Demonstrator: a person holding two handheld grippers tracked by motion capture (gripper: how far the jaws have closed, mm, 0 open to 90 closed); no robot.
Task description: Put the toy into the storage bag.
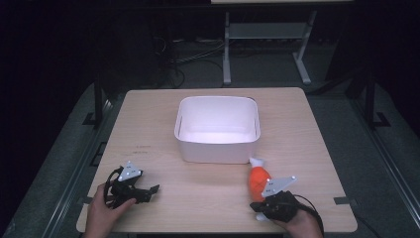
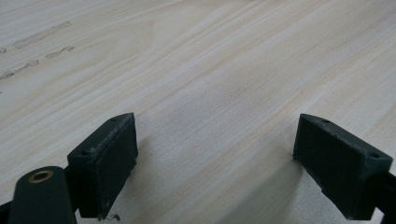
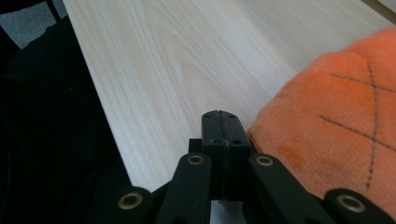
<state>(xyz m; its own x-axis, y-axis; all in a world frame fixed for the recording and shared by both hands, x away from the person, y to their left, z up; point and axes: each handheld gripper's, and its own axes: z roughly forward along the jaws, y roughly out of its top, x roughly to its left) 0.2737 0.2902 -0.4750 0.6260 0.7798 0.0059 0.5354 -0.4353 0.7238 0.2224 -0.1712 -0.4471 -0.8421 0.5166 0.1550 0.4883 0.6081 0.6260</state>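
An orange plush toy [image 1: 258,179] with white ends lies on the wooden table [image 1: 198,198], just in front of the right corner of a white bin [image 1: 216,150]. My right gripper [image 1: 256,206] is at the toy's near end, its jaws pressed flat together. In the right gripper view the shut right gripper [image 3: 220,122] rests next to the orange plush toy [image 3: 336,121], which has stitched cross lines; I see nothing between the jaws. My left gripper [image 1: 151,191] sits at the front left, open. The left gripper [image 2: 215,158] has bare wood between its wide-apart jaws.
The bin stands open-topped at the table's centre and looks empty. The table's front edge [image 3: 100,107] runs close beside the right gripper, with dark floor beyond. A metal frame [image 1: 267,34] stands on the floor behind the table.
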